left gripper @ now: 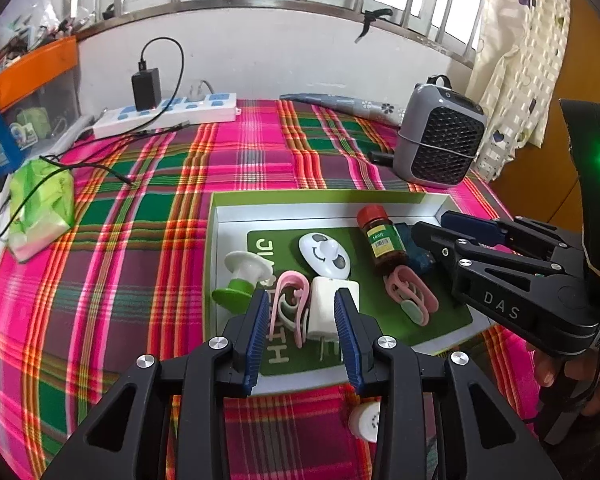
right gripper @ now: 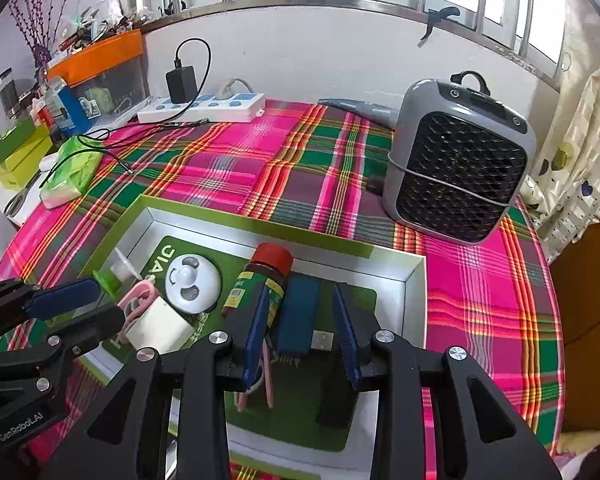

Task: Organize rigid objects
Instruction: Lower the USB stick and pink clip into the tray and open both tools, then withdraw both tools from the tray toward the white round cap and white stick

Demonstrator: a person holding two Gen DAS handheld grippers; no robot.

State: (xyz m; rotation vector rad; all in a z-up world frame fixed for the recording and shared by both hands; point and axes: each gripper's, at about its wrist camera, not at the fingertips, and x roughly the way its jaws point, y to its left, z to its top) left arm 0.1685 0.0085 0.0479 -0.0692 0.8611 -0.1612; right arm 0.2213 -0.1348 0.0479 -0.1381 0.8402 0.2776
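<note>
My left tool [left gripper: 304,312] hangs over the near end of the shallow green-rimmed box [left gripper: 214,248], its blue pads parted. The white charger plug [left gripper: 326,308] lies between them, but I cannot see either pad pressing on it, so I call that tool open with nothing gripped. Just left of the plug lie a pink clip [left gripper: 286,304] and a green-and-white spool [left gripper: 240,280]; behind the plug rests a white disc with a smiling face [left gripper: 325,255]. Further right in the box the brown bottle with a red cap [left gripper: 382,240] lies on its side, with a second pink clip [left gripper: 410,294] near its base.

My right tool [right gripper: 300,320] sits over the right part of the same box, pads partly apart, astride a dark blue USB stick [right gripper: 296,316]. Whether the pads touch it I cannot tell. The bottle lies touching the stick's left side.

The box rests on a bench covered in pink and green plaid cloth [left gripper: 140,200]. A grey fan heater [right gripper: 456,160] stands beyond it, a white power strip [left gripper: 168,114] by the wall.
</note>
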